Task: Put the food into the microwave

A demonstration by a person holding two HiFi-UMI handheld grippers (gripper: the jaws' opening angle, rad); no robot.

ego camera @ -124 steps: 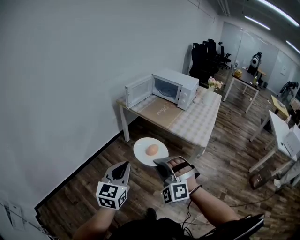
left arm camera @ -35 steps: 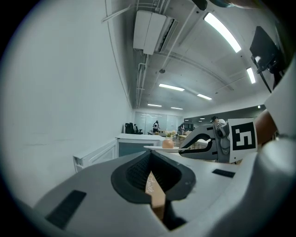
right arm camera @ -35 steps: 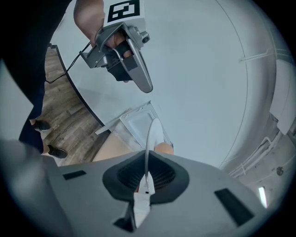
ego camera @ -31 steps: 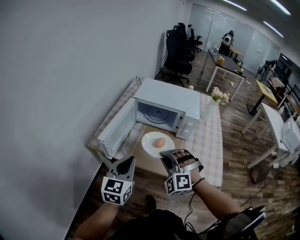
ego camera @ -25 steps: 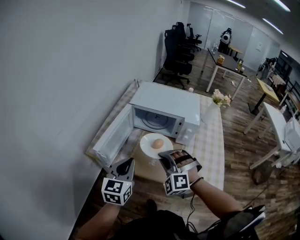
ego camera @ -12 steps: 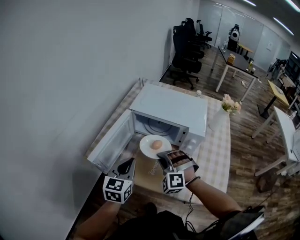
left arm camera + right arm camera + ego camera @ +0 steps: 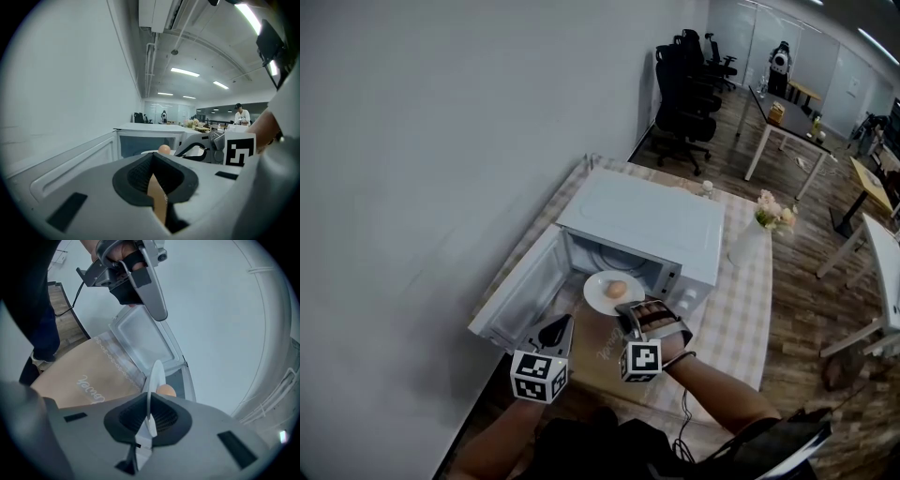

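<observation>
At the near edge of the worktop (image 7: 741,309), two tongs are present. Left tongs (image 7: 557,330): jaws together, nothing between them. Right tongs (image 7: 630,317): clamped on the near rim of one plate (image 7: 598,292). The plate lies flat, face up, just ahead of the right tongs, at the mouth of one microwave (image 7: 642,223). Its single door (image 7: 517,298) stands open beyond the left tongs. One egg (image 7: 617,289) rests on the plate; its long axis is too small to tell.

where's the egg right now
In the head view the egg sits near centre frame on the white plate, which the right claw grips by its rim at the mouth of the open microwave.
</observation>
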